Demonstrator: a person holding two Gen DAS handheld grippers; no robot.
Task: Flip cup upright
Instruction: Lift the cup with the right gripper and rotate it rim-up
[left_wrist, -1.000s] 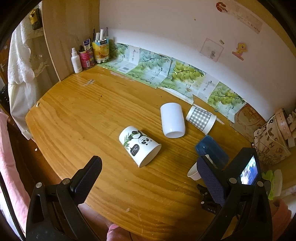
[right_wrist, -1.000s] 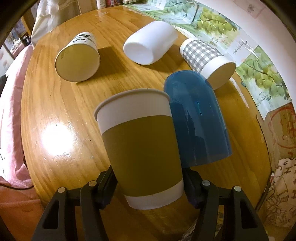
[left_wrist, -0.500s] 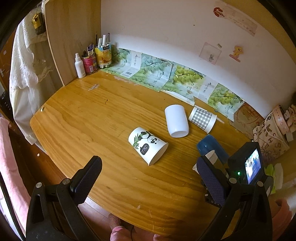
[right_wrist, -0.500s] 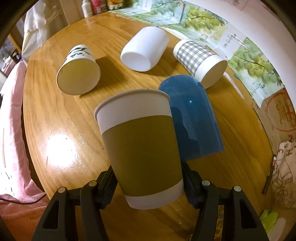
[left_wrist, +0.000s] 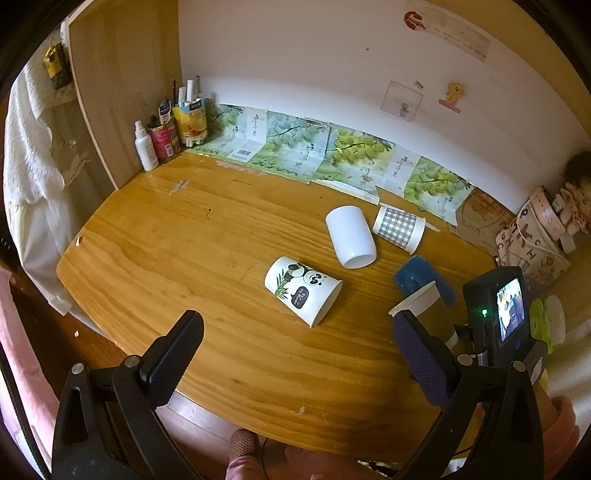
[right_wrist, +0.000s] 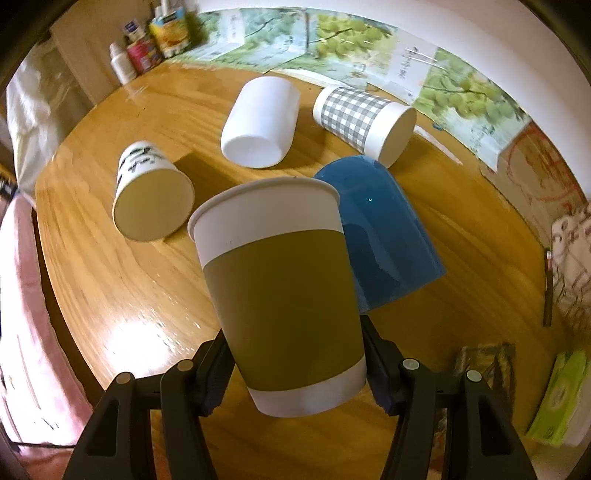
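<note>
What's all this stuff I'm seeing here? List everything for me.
Brown-banded paper cup: 1, olive-brown and white, held in right gripper.
Panda cup: 1, white, lying mid-table.
White cup: 1, lying behind panda cup.
Checked cup: 1, grey-white, lying beside white cup.
Blue cup: 1, lying behind held cup.
Table: 1, wooden.
Grape posters: several, green, along wall.
Bottle: 1, white, far corner.
Patterned bag: 1, right edge.
Left gripper: open, empty.
Right gripper: gripping cup.

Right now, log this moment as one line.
right claw: shut on olive cup | left claw: open | four cups lying
</note>
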